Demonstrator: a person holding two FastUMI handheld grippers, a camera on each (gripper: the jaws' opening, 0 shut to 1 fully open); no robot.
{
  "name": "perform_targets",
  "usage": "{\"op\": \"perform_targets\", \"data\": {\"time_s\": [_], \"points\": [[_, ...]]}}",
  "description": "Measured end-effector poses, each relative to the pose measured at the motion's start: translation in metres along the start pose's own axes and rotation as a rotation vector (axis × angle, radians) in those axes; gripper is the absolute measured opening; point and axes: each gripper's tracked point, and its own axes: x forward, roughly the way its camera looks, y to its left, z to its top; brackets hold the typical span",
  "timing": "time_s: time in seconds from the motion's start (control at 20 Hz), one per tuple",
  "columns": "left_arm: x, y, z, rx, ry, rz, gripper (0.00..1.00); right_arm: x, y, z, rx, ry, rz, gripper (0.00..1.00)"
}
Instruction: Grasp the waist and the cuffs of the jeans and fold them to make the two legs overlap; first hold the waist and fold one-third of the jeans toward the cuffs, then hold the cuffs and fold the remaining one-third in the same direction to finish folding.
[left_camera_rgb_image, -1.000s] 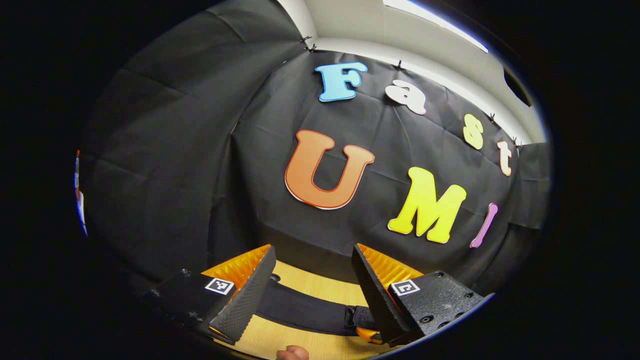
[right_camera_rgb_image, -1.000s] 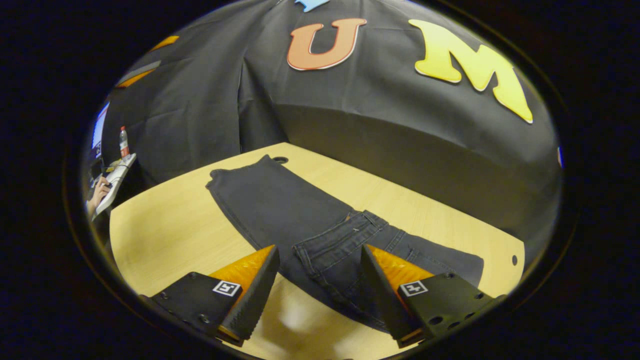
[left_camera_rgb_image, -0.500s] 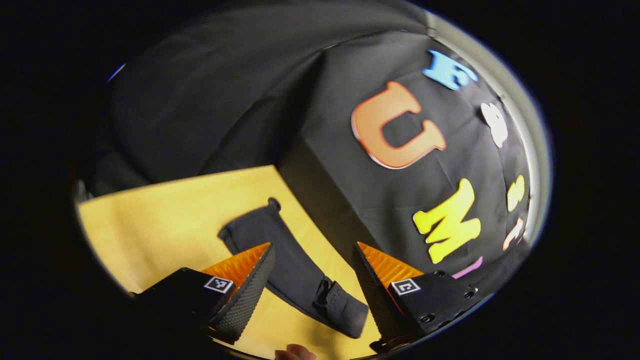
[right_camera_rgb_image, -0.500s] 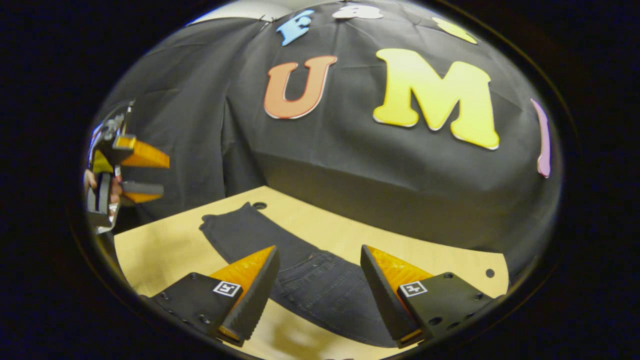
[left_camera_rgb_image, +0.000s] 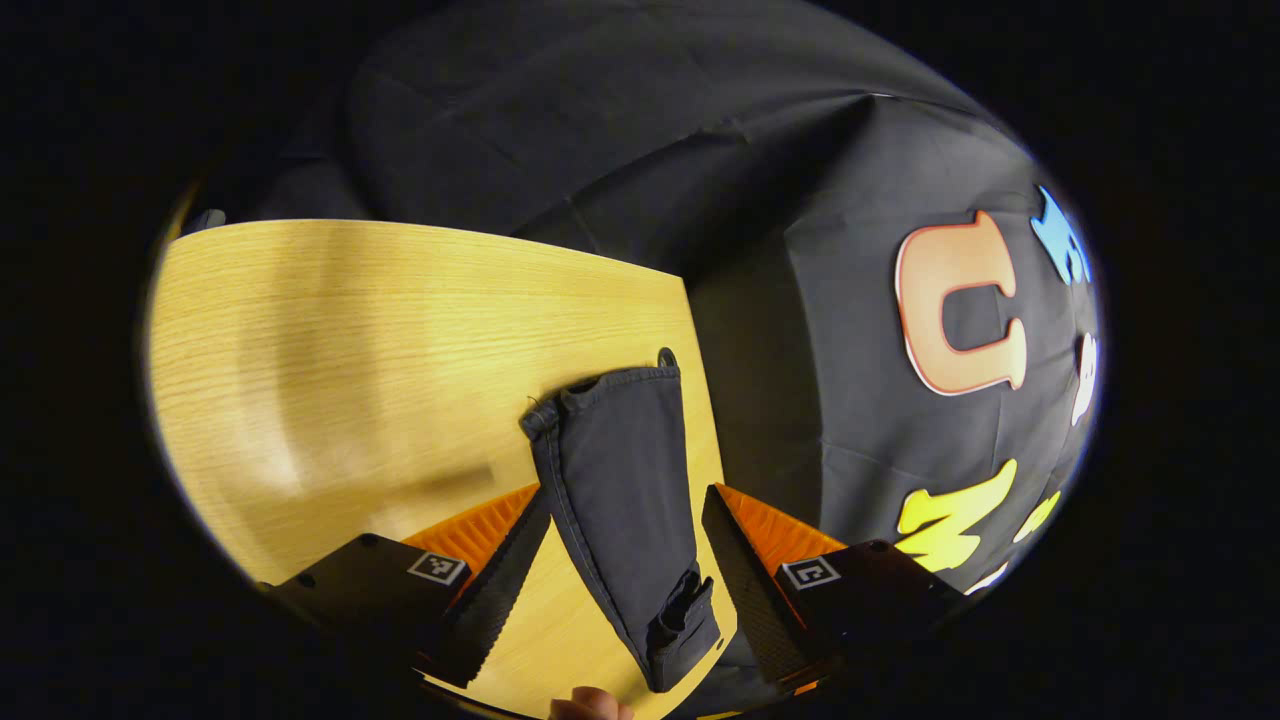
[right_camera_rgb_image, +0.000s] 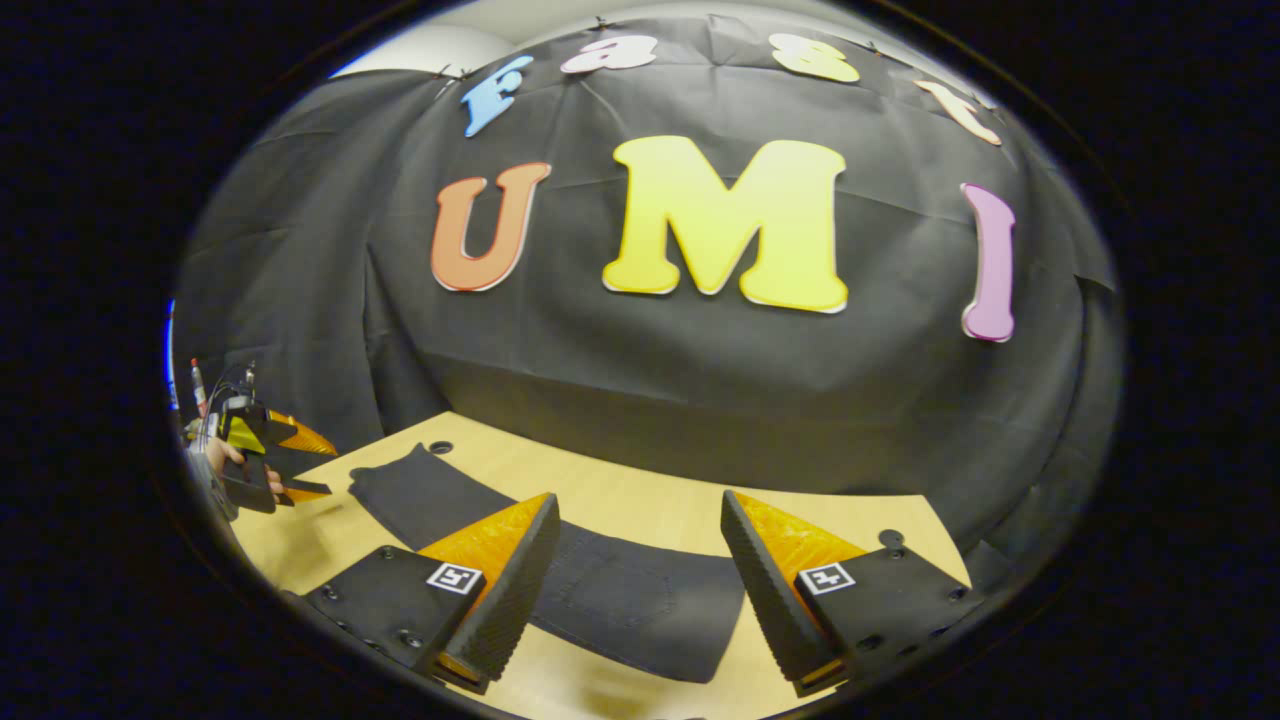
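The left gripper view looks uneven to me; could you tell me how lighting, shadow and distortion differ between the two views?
Left gripper view: a pale sheen and soft shadow band cross the table, its far edge bowed by the fisheye; jeans sharp. Right gripper view: even light, the left gripper squeezed small at the rim, a faint shadow below the jeans.
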Motion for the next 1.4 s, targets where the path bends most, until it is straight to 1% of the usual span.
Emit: {"op": "perform_targets", "data": {"time_s": [0.15,0.3,0.5,0.75,0.9,0.95,1.1,1.15,1.2,1.3,1.4], "points": [[0.02,0.021,0.0,0.004,0.013,0.073,0.99,-0.01,-0.032,0.003,0.029,0.003,-0.07,0.99],[0.029,0.026,0.001,-0.037,0.018,0.094,0.99,-0.018,-0.056,0.003,0.053,0.005,-0.122,0.99],[0.047,0.018,0.008,-0.077,0.006,0.063,0.99,-0.022,-0.074,0.0,0.079,0.02,-0.156,0.99],[0.061,0.011,0.018,-0.141,-0.013,0.035,0.99,-0.017,-0.086,-0.011,0.126,0.051,-0.176,0.99],[0.071,0.003,0.017,-0.145,-0.023,0.022,0.98,-0.015,-0.09,-0.013,0.125,0.055,-0.182,0.99],[0.075,0.0,0.016,-0.144,-0.022,0.017,1.0,-0.016,-0.091,-0.014,0.122,0.059,-0.183,0.99],[0.088,-0.009,0.017,-0.165,-0.033,-0.002,0.98,-0.018,-0.101,-0.015,0.128,0.065,-0.195,0.99],[0.091,-0.007,0.016,-0.17,-0.025,0.002,0.97,-0.02,-0.105,-0.014,0.13,0.063,-0.201,0.99],[0.092,0.0,0.013,-0.176,-0.02,0.024,1.0,-0.022,-0.109,-0.013,0.13,0.062,-0.209,0.99],[0.094,0.016,0.011,-0.188,-0.017,0.076,0.53,-0.024,-0.116,-0.013,0.134,0.061,-0.221,0.99],[0.094,0.019,0.01,-0.184,-0.021,0.095,0.07,-0.024,-0.12,-0.013,0.139,0.061,-0.228,0.99]]}}
